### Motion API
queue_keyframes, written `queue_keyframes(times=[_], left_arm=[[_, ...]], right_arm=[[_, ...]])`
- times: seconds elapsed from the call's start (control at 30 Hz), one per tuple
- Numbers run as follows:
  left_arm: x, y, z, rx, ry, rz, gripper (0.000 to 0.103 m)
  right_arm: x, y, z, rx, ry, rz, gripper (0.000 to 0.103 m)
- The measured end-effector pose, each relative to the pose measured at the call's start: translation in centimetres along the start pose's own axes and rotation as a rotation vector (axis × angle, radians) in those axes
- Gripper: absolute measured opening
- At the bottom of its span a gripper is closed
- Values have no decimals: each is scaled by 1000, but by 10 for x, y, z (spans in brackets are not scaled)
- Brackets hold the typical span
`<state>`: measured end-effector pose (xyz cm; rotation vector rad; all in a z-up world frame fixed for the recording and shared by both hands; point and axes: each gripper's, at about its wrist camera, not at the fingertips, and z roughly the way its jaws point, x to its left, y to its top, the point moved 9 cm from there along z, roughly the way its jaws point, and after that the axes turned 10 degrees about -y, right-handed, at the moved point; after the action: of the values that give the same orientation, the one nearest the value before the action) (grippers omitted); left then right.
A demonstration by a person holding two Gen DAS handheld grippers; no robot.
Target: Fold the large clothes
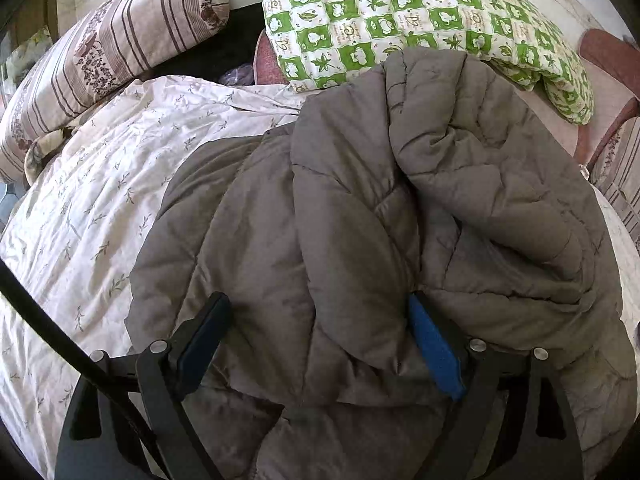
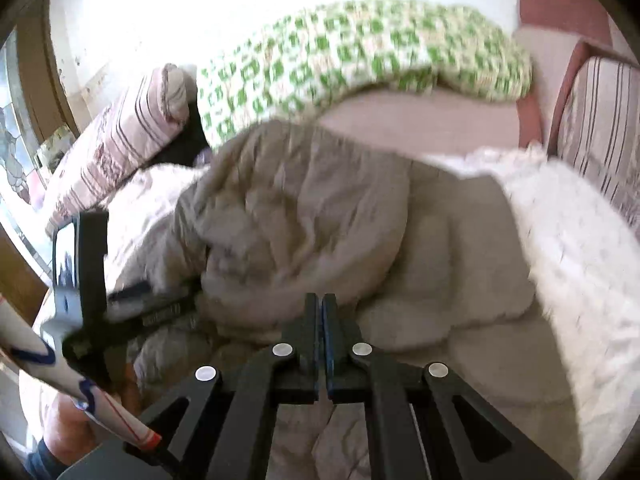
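Left gripper: jaws wide, straddling a fold of the grey padded coat; whether the pads press it, cannot tell. Right gripper: jaws together, nothing visible between them, tips over the coat's near edge. One coat, heaped on the white sheet. One green-checked quilt at 12 o'clock; one striped pillow at 10 o'clock.

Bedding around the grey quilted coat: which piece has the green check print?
The padded green-and-white checked quilt behind the coat; the pillow is brown-striped, the sheet pale with sprigs.
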<state>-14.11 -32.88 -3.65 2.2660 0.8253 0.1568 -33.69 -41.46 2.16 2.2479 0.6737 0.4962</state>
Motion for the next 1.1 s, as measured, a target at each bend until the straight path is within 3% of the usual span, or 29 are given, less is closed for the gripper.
queue_keyframes(times=[0.13,0.2,0.33,0.43,0.77,0.93,1.0,1.07,1.1], left_arm=[[1,1,1,1,-2,-2,89],[1,1,1,1,-1,-2,89],[1,2,1,0,4,1,92],[0,0,3,6,7,8,94],[-1,0,4,8,10,12,94],[0,0,5,9,9,11,94],[0,0,5,9,8,8,94],[1,0,4,4,4,5,94],[1,1,2,0,0,3,94]], right_arm=[[-3,25,20,-7,-12,14,10],[-2,26,42,36,-2,24,11],[-10,-4,93,166,-44,24,11],[-11,-20,107,164,-28,25,11],[-18,-25,106,142,31,83,11],[-16,-28,92,132,-2,67,12],[-13,-27,81,122,-19,51,16],[-9,-20,70,98,-20,38,31],[-8,-14,63,78,-20,34,32]])
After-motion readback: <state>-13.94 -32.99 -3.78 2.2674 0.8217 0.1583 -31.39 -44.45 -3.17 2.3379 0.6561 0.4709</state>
